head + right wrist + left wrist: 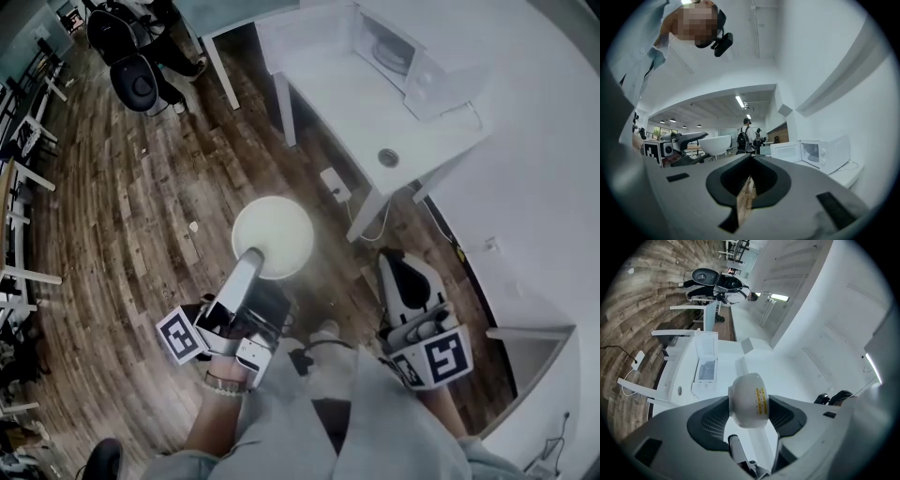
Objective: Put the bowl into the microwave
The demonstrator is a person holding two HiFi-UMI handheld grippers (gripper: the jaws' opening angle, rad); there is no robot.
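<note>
Above the wood floor (pixel 141 216), the left gripper (pixel 255 261) clamps the white bowl (pixel 272 236), well short of the open microwave (pixel 394 52). The right gripper (pixel 408 281) is pinched together, empty. Best carried level, aimed squarely at the doorway.

No word, brand or number can be read in any view. The one label is a narrow yellow sticker (pixel 761 401) on the outer wall of the white bowl (pixel 743 401), seen in the left gripper view. It carries rows of tiny print, too fine to make out. The marker cube (pixel 181 336) on the left gripper (pixel 251 264) bears a black-and-white square pattern, and the cube (pixel 441 356) on the right gripper (pixel 398 267) bears another. These are coded squares, not letters. On the white microwave (pixel 398 52), at the far corner of the counter (pixel 337 103), any print is too small to tell
</note>
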